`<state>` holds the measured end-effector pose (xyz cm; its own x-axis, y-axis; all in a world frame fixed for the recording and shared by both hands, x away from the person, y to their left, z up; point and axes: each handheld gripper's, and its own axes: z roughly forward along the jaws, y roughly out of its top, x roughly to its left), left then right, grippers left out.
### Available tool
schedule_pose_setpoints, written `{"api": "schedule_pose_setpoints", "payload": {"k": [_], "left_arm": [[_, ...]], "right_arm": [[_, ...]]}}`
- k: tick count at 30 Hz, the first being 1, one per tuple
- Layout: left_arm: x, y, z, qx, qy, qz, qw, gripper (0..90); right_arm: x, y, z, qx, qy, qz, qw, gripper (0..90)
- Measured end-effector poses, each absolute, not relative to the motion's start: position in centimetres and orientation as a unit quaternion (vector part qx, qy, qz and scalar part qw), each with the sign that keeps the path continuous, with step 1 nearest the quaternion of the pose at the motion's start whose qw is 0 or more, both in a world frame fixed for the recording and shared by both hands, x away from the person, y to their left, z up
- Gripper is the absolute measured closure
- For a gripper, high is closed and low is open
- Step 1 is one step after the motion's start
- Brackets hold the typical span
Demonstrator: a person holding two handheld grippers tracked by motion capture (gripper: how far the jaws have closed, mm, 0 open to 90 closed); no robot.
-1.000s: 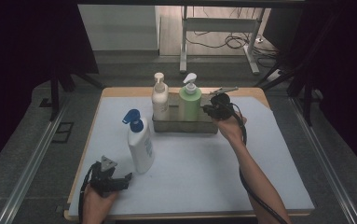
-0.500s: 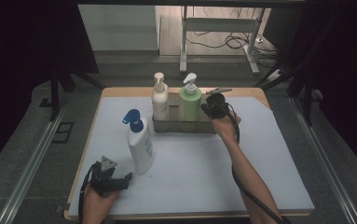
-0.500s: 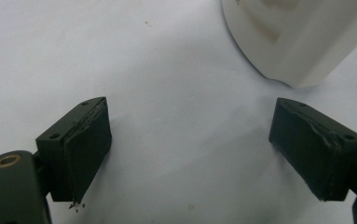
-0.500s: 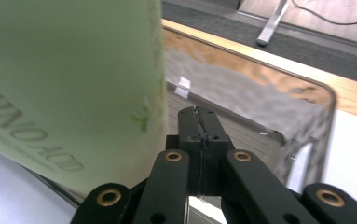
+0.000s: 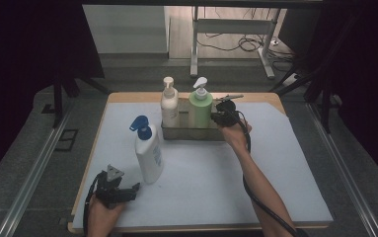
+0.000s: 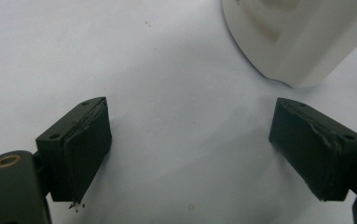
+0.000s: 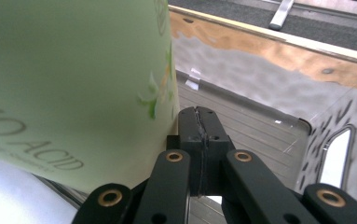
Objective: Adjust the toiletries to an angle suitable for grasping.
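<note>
The right gripper (image 7: 199,128) has its two black jaws pressed flat together, pad against pad, with nothing between them. In the high view, that right gripper (image 5: 224,114) sits at the end of a long, outstretched forearm (image 5: 255,182) that reaches forward and slightly inward, its cable trailing back along the arm. The left gripper (image 6: 190,149) has its jaws spread wide apart and holds nothing. The left hand (image 5: 102,210) holds it low and close to the body, with the left gripper (image 5: 127,191) pointing toward the right.
</note>
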<state>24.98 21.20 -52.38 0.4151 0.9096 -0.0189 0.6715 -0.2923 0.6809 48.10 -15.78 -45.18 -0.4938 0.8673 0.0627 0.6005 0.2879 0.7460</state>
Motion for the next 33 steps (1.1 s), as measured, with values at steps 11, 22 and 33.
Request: {"api": "schedule_pose_setpoints", "payload": {"k": [11, 22, 33], "left_arm": [[25.0, 21.2, -52.4, 0.781, 0.506, 0.190, 0.313, 12.7], [25.0, 21.2, -52.4, 0.781, 0.506, 0.190, 0.313, 12.7], [25.0, 21.2, -52.4, 0.781, 0.506, 0.190, 0.313, 12.7]], "right_arm": [[48.2, -15.0, -45.5, 0.466, 0.785, 0.371, 0.172, 89.4], [48.2, -14.5, -45.7, 0.467, 0.785, 0.374, 0.159, 89.4], [48.1, -13.3, -45.9, 0.462, 0.789, 0.375, 0.153, 89.4]]}}
